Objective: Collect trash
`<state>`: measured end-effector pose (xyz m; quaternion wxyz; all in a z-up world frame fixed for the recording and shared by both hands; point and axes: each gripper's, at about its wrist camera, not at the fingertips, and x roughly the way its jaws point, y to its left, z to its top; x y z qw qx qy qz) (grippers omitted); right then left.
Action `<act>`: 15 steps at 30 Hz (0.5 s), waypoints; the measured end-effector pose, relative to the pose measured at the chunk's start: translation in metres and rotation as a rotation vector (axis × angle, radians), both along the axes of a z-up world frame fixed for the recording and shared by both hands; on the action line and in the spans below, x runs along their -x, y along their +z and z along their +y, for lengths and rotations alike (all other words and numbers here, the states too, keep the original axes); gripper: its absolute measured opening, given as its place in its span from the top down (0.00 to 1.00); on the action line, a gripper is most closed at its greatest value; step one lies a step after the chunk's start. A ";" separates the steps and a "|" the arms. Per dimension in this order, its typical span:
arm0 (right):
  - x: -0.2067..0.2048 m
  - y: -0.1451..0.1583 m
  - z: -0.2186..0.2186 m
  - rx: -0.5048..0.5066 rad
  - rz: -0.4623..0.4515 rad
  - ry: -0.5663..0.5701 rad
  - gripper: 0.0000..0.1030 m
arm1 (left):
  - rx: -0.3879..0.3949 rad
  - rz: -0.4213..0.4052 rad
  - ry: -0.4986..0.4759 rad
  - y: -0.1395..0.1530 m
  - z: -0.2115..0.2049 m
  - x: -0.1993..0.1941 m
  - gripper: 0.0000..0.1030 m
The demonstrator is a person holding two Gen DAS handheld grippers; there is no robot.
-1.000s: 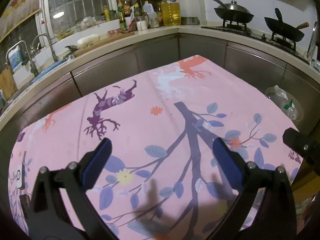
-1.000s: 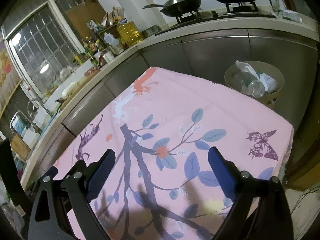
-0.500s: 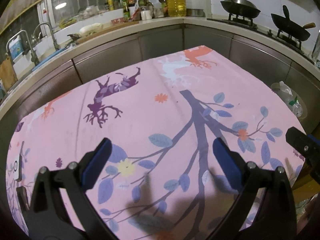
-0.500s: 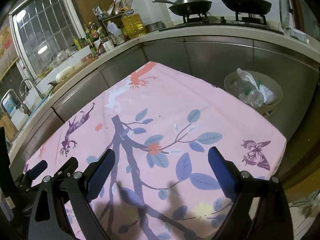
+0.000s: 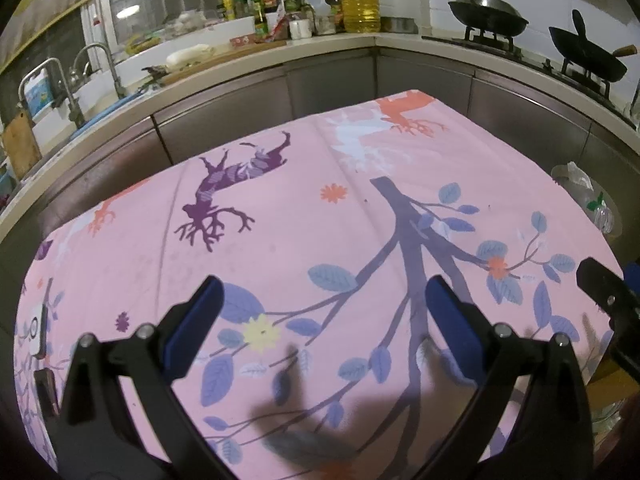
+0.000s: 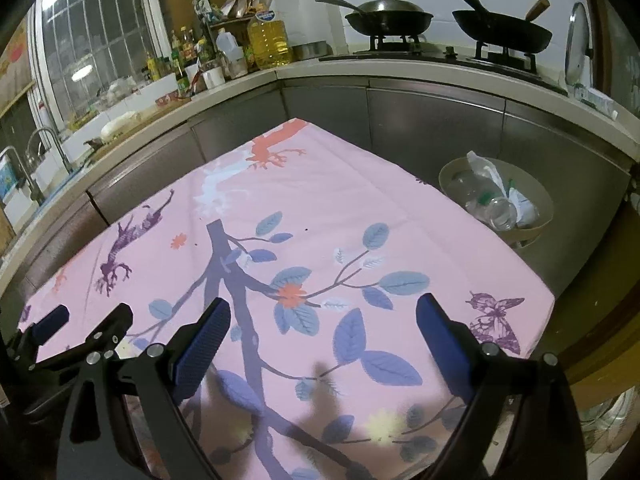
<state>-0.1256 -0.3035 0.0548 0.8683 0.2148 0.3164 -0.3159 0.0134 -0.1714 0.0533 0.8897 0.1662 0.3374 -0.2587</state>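
Observation:
A beige trash bin [image 6: 532, 196] stands on the floor past the table's far right edge, holding clear plastic bottles [image 6: 496, 208] and white crumpled trash; it shows partly in the left wrist view [image 5: 600, 208]. My left gripper [image 5: 324, 312] is open and empty above the pink floral tablecloth [image 5: 320, 216]. My right gripper [image 6: 324, 328] is open and empty above the same cloth [image 6: 320, 208]. The left gripper shows at the lower left of the right wrist view [image 6: 84, 328]. No loose trash shows on the cloth.
A kitchen counter [image 6: 400, 68] wraps around the table, with woks [image 6: 388, 16] on a stove, an oil bottle [image 6: 268, 40], condiment bottles and a sink with taps [image 5: 80, 80]. A small white device [image 5: 38, 328] lies at the table's left edge.
Both grippers have pulled back and tilted up a little, so more of the counter and the table shows. Both stay open and empty.

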 end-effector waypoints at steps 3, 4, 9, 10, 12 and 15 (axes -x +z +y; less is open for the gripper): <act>0.000 -0.001 0.001 0.000 0.005 0.003 0.12 | -0.003 -0.011 0.000 0.000 0.000 0.001 0.06; 0.000 -0.001 0.001 -0.002 0.006 0.004 0.12 | -0.002 -0.012 0.000 0.000 0.000 0.002 0.06; 0.002 -0.002 -0.002 -0.011 0.007 -0.004 0.12 | 0.006 -0.011 0.007 0.000 0.002 0.001 0.06; 0.002 -0.002 -0.002 -0.011 0.007 -0.005 0.12 | 0.008 -0.009 0.008 0.000 0.003 0.001 0.06; 0.003 -0.002 -0.001 -0.008 0.008 -0.007 0.12 | 0.011 -0.002 0.007 0.000 0.003 0.001 0.06; 0.003 -0.002 0.000 0.000 0.011 -0.007 0.12 | 0.003 -0.005 0.012 0.000 0.003 0.001 0.06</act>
